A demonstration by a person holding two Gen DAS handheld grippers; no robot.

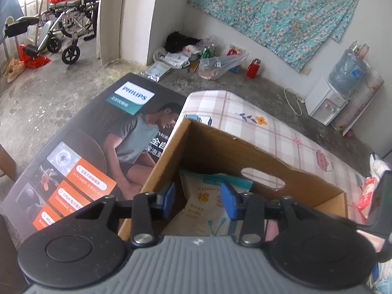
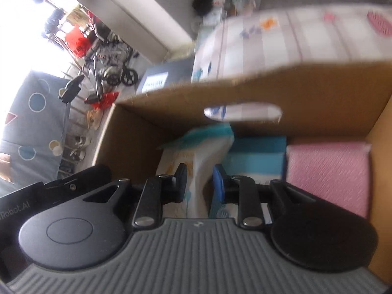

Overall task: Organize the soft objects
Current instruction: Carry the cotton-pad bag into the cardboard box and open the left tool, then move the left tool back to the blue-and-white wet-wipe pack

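Observation:
An open cardboard box [image 1: 220, 147] [image 2: 306, 90] with a hand-hole cutout stands on the bed. Inside it lies a white and teal cotton pack [image 1: 203, 213] [image 2: 198, 161]. A teal and white pack [image 2: 257, 156] and a pink pack [image 2: 328, 176] stand beside it to the right. My left gripper [image 1: 199, 199] hangs over the box with its blue pads [image 1: 169, 198] apart, and the cotton pack lies below the gap, untouched. My right gripper [image 2: 200, 183] reaches into the box, its pads closed on a fold of the cotton pack.
A large dark Philips carton [image 1: 85, 159] lies against the box's left side. The bed's checked sheet [image 1: 269, 127] stretches behind, with a red and white packet [image 1: 366, 196] on it at the right. Beyond are a water dispenser [image 1: 328, 103], floor clutter [image 1: 208, 58] and a wheelchair [image 1: 66, 24].

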